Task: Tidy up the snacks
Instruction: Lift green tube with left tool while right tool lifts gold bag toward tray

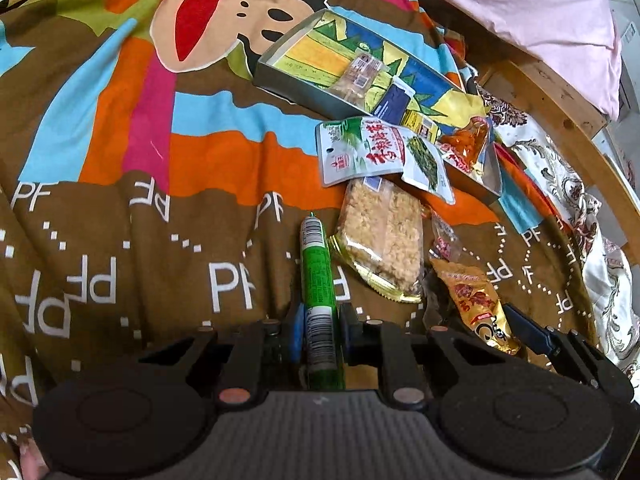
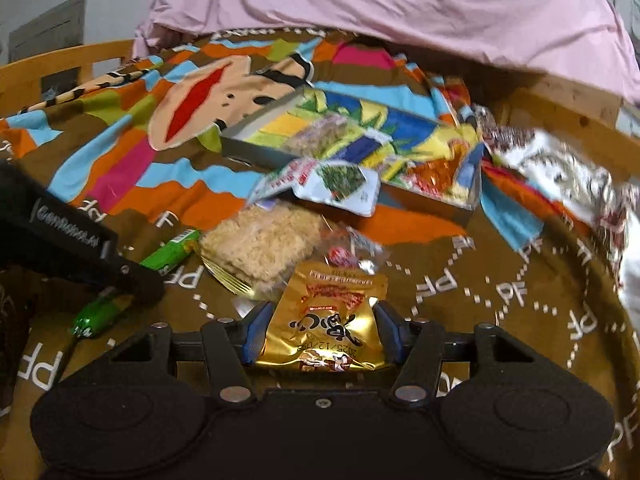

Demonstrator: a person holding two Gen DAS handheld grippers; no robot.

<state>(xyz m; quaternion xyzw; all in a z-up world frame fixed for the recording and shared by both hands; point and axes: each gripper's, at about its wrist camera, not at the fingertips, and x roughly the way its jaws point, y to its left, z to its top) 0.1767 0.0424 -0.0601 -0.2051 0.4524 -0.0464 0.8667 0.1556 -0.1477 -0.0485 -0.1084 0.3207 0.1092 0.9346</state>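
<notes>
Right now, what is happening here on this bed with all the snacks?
A person is sorting snacks on a colourful bedspread with a gripper in each hand. The left gripper is closed on a green tube that lies on the cloth. The right gripper has its fingers on both sides of a gold packet. A crispy rice cake pack and a white seaweed pouch lie loose nearby. Behind them, an open box already holds a few snacks.

A home bedroom: cartoon-print bedspread (image 1: 120, 140), pink bedding (image 2: 380, 8), wooden bed frame (image 1: 560, 96).
</notes>
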